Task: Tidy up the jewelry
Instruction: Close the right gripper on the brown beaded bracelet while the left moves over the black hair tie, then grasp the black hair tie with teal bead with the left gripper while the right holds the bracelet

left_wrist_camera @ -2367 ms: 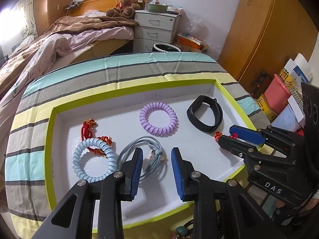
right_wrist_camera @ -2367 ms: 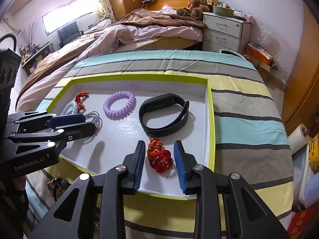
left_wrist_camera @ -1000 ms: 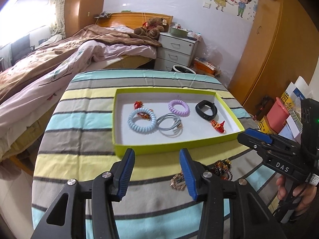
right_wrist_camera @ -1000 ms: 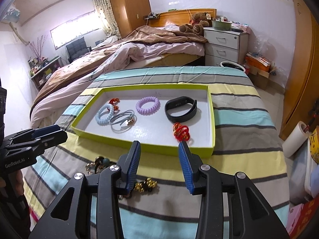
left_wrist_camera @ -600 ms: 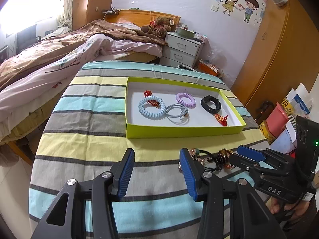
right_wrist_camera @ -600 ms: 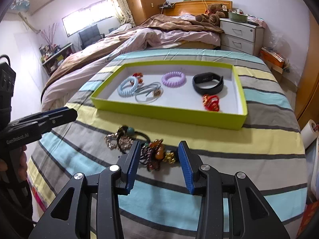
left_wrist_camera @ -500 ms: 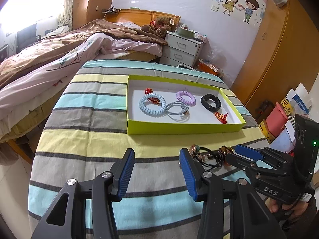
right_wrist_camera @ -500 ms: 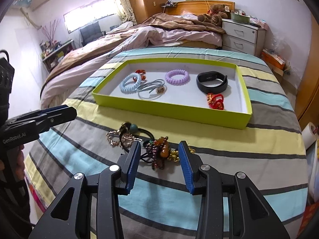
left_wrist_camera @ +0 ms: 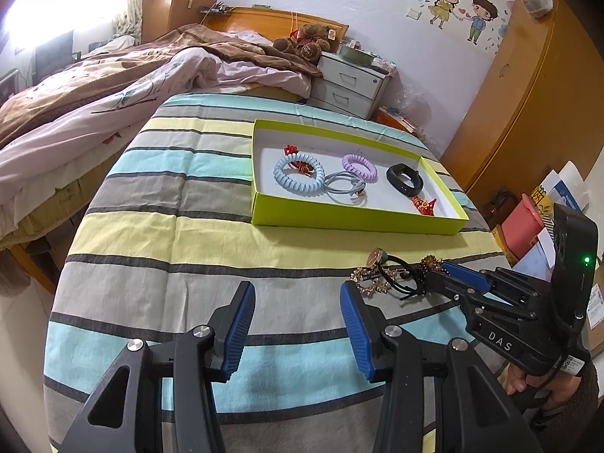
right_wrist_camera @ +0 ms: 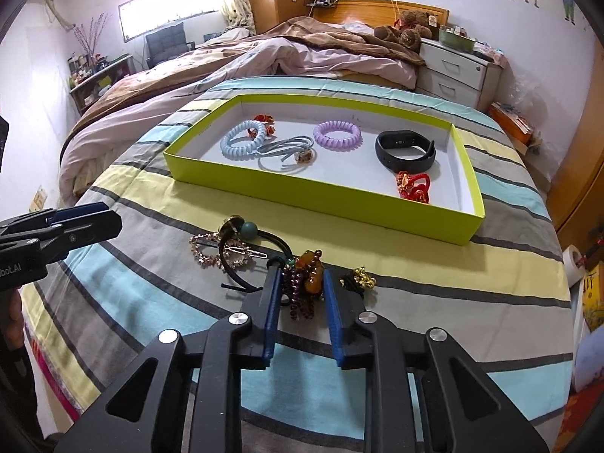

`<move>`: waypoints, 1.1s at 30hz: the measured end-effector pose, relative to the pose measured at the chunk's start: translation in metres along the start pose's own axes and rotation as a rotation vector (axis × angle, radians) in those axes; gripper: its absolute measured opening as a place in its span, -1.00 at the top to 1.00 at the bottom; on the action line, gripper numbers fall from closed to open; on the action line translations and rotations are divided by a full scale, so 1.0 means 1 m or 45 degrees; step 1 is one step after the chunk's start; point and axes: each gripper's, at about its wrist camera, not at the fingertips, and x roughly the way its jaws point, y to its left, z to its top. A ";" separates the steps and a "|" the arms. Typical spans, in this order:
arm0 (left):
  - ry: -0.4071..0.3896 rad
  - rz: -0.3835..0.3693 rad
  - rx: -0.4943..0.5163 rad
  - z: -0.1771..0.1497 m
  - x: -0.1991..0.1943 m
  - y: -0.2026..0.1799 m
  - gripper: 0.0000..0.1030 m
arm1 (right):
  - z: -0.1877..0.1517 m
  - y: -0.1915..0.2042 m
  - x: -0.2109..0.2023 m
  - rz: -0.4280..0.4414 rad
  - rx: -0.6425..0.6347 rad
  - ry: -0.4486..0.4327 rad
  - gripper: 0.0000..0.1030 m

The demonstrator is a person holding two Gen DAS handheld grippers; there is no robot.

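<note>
A lime-green tray (right_wrist_camera: 328,198) (left_wrist_camera: 355,222) on the striped cloth holds a blue coil band (right_wrist_camera: 241,139), a grey cord (right_wrist_camera: 281,151), a purple coil band (right_wrist_camera: 337,134), a black wristband (right_wrist_camera: 406,151) and red knots (right_wrist_camera: 413,185). In front of it lies a loose pile: a beaded purple and amber bracelet (right_wrist_camera: 305,283), a black hair tie with a green bead (right_wrist_camera: 249,231), a gold clip (right_wrist_camera: 217,251), a gold trinket (right_wrist_camera: 362,278). My right gripper (right_wrist_camera: 300,287) is open with a finger on each side of the beaded bracelet. My left gripper (left_wrist_camera: 296,302) is open and empty over bare cloth, left of the pile (left_wrist_camera: 381,273).
The striped table (left_wrist_camera: 170,226) drops off at its left and near edges. A bed (left_wrist_camera: 94,87) lies at the back left, a white nightstand (left_wrist_camera: 351,87) behind the tray, a wooden wardrobe (left_wrist_camera: 521,94) to the right. Boxes and papers (left_wrist_camera: 536,219) stand on the floor at the right.
Both grippers have pulled back from the tray toward the near side of the table. My right gripper has come down around the beaded bracelet and its jaws have narrowed.
</note>
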 end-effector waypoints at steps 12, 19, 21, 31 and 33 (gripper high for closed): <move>0.029 -0.018 0.013 0.000 0.006 -0.007 0.10 | -0.002 -0.022 -0.020 0.033 0.124 -0.080 0.76; 0.049 -0.049 0.029 0.005 0.016 -0.018 0.10 | -0.003 -0.041 -0.043 0.027 0.212 -0.166 0.76; 0.057 -0.064 0.041 0.009 0.020 -0.024 0.10 | -0.004 -0.046 -0.048 0.023 0.230 -0.180 0.76; 0.117 -0.069 0.129 0.023 0.049 -0.054 0.10 | -0.012 -0.066 -0.058 -0.012 0.285 -0.222 0.76; 0.134 -0.067 0.136 0.024 0.056 -0.057 0.10 | -0.012 -0.069 -0.058 -0.002 0.292 -0.225 0.76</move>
